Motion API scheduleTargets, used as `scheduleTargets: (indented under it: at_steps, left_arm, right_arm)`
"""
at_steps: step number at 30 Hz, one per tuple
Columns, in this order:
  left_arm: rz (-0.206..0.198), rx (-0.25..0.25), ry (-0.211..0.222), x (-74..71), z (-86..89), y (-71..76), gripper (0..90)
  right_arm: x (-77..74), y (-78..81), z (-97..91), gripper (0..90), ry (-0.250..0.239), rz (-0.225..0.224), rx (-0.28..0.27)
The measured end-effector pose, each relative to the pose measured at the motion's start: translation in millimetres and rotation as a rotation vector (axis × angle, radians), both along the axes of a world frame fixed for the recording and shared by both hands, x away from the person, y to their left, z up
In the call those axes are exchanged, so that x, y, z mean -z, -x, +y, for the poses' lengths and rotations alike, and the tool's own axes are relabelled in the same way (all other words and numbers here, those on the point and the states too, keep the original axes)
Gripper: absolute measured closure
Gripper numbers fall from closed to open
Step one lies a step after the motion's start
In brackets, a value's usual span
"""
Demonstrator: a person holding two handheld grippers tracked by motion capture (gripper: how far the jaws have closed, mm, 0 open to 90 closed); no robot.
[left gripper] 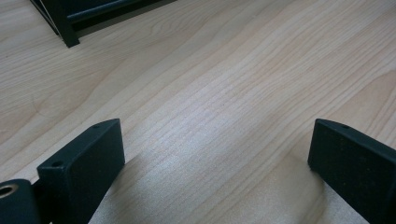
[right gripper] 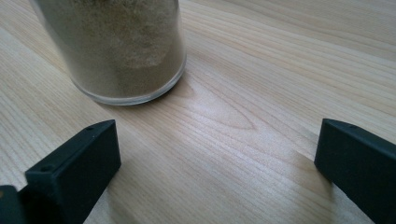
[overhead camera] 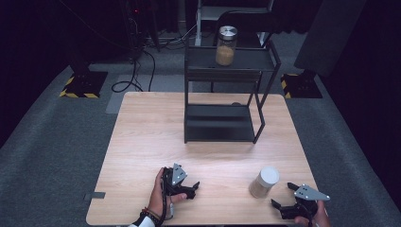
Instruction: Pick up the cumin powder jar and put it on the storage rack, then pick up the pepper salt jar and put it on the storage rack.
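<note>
A glass jar of tan powder with a pale lid [overhead camera: 265, 182] stands on the wooden table [overhead camera: 142, 142] near the front right. My right gripper [overhead camera: 283, 195] sits just right of it, open, jaws wide apart and empty; in the right gripper view the jar's base [right gripper: 116, 51] is close ahead, left of centre. My left gripper [overhead camera: 193, 187] rests open near the front middle, over bare wood [left gripper: 215, 116]. A second jar with a metal lid [overhead camera: 226, 46] stands on the top shelf of a black rack [overhead camera: 222, 123].
The black two-tier rack occupies the far middle of the table; its foot [left gripper: 65, 28] shows in the left gripper view. Grey carpet, cables [overhead camera: 137, 71] and stand bases with hazard tape [overhead camera: 80, 87] lie beyond the table.
</note>
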State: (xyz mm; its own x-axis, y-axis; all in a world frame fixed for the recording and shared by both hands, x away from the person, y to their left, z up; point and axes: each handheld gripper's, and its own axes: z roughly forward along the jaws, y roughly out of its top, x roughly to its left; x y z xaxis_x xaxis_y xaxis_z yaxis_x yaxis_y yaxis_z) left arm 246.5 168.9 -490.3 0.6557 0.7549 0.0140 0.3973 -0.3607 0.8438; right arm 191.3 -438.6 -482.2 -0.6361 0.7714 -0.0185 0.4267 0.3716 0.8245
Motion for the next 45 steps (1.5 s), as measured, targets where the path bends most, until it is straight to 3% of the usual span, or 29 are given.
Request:
scheduleTargets:
  at_steps: [45]
  left_arm:
    - [0.010, -0.022, 0.001, -0.9, -2.0, -0.1, 3.3]
  right_arm:
    - [-1.3, -0.2, -0.8, 0.1, 0.004, 0.004, -0.008]
